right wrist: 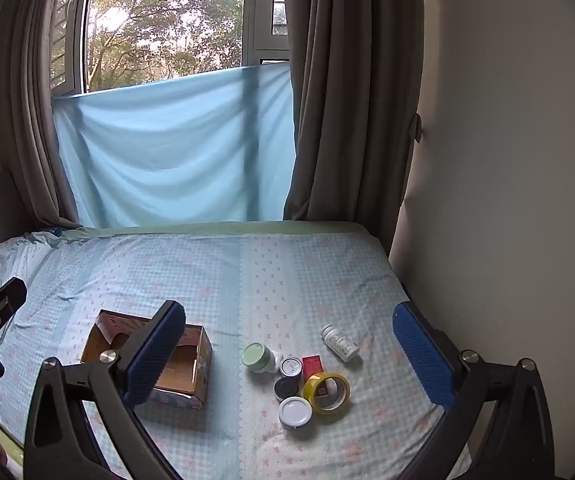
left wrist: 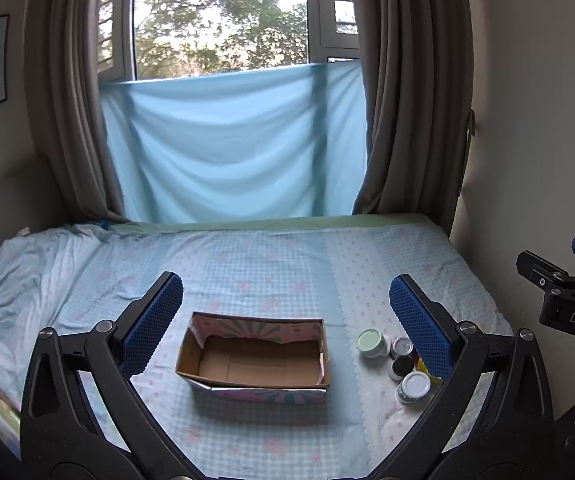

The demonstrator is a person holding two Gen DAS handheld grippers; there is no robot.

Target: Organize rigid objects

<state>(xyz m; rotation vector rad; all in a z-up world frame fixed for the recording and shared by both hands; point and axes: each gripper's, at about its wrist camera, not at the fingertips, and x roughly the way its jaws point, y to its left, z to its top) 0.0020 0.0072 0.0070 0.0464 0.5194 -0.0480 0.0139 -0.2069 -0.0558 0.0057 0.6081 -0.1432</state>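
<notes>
An empty open cardboard box [left wrist: 255, 360] sits on the bed; it also shows in the right wrist view [right wrist: 183, 364]. Right of it lies a cluster: a green-lidded jar [right wrist: 257, 356], a small silver-lidded can [right wrist: 290, 367], a dark-lidded jar [right wrist: 286, 388], a white-lidded jar [right wrist: 295, 412], a yellow tape roll [right wrist: 326, 392], a red box [right wrist: 312, 362] and a white pill bottle [right wrist: 339, 343] on its side. My left gripper [left wrist: 285, 326] is open and empty above the box. My right gripper [right wrist: 291, 348] is open and empty above the cluster.
The bed [right wrist: 287, 272] has a light blue checked sheet, rumpled at the left [left wrist: 27, 264]. A wall [right wrist: 507, 200] runs along the bed's right edge. Curtains [left wrist: 399, 120] and a blue cloth [left wrist: 231, 148] hang at the far end.
</notes>
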